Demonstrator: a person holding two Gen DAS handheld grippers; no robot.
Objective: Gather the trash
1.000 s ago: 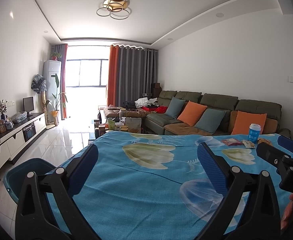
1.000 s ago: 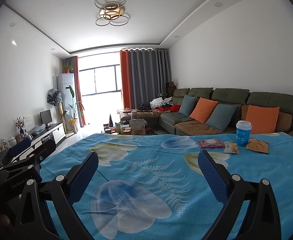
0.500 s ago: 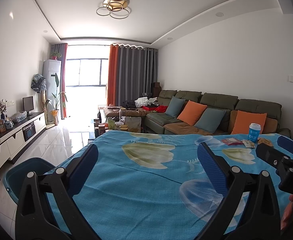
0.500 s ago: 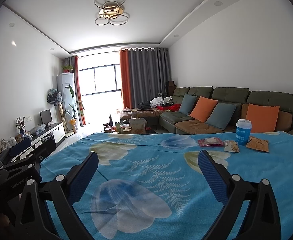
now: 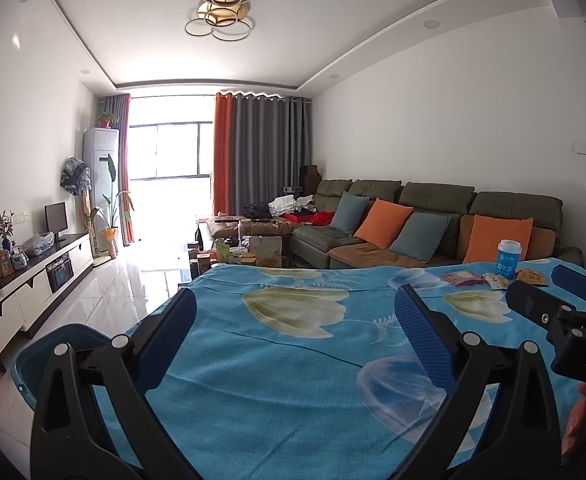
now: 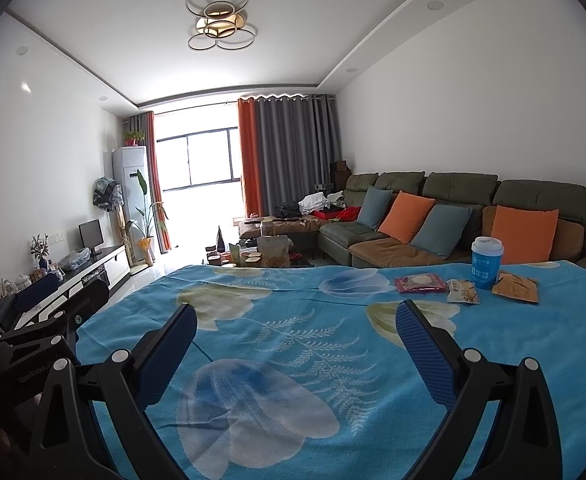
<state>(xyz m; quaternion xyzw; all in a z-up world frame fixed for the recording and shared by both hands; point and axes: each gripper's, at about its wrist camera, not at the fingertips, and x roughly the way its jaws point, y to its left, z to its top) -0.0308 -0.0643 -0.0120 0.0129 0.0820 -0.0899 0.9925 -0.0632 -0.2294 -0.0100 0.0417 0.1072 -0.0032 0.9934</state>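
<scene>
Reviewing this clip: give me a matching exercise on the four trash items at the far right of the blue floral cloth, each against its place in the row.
Items:
1. blue paper cup with white lid
2. pink-red flat snack packet
3. orange-brown crumpled wrapper
4. small white-and-tan wrapper

Places:
A. leftmost in the row
B. rightmost in the row
C. standing upright, between two wrappers
D. lying between packet and cup

Pairs: 1-C, 2-A, 3-B, 4-D

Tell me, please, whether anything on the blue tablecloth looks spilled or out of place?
Nothing spilled: the blue cup stands upright, but three snack wrappers lie loose around it at the far right of the tablecloth.
</scene>
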